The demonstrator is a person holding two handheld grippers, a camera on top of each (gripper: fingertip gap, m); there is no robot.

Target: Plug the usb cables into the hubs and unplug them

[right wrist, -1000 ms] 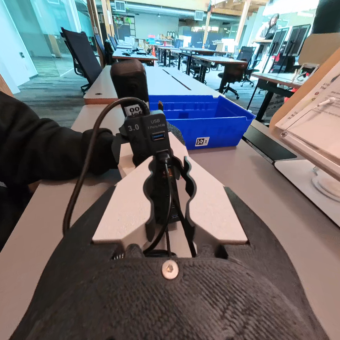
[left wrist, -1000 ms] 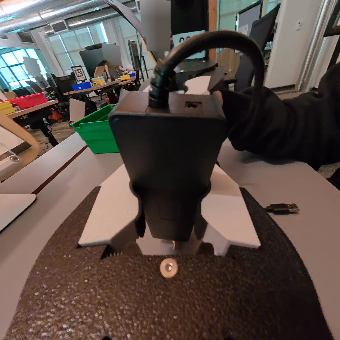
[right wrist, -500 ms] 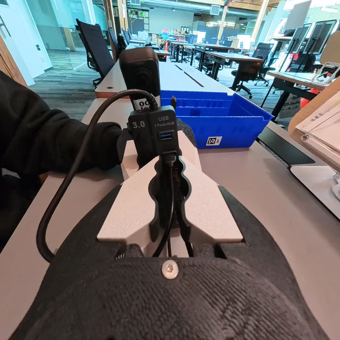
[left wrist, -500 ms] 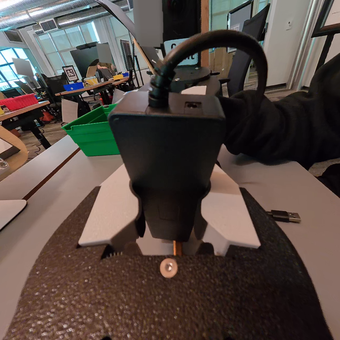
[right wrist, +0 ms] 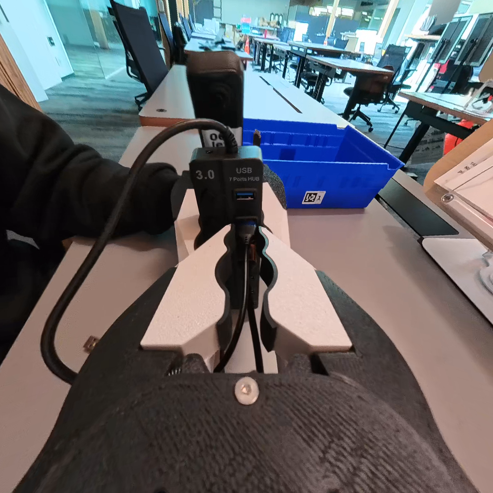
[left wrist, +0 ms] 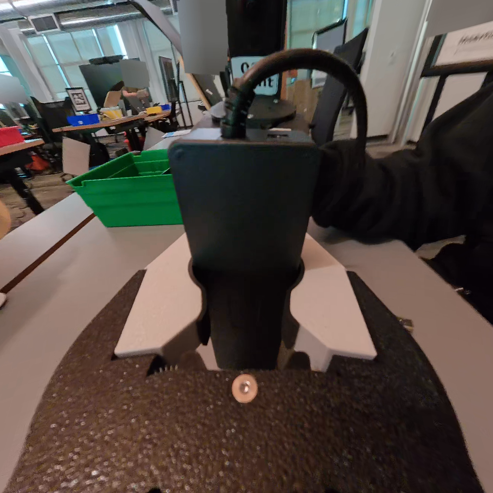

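Standing upright between the white fingers (left wrist: 170, 306) of the left gripper (left wrist: 245, 269), the black USB hub (left wrist: 244, 202) showed its plain matte back in the left wrist view, the fingers closed firmly on its lower part. A thick black cord (left wrist: 320, 61) left the hub's top through a ribbed collar and arched over to the right. In the right wrist view the hub's (right wrist: 226, 186) printed front faced the camera, with 1 empty blue port (right wrist: 245, 195) near the top and, just below it, a black USB cable (right wrist: 245, 266) whose plug (right wrist: 246, 232) sat at the next blue port; whether it was fully seated could not be told. The right gripper (right wrist: 245, 237) pointed level at the hub, its fingers (right wrist: 192, 293) narrowed around that plug and cable, which trailed back between them. A black-sleeved arm (right wrist: 66, 192) reached in from the left behind the hub. All of this hung just above the grey surface (right wrist: 360, 266), with a blue bin (right wrist: 333, 170) beyond on one side and a green bin (left wrist: 125, 192) on the other.
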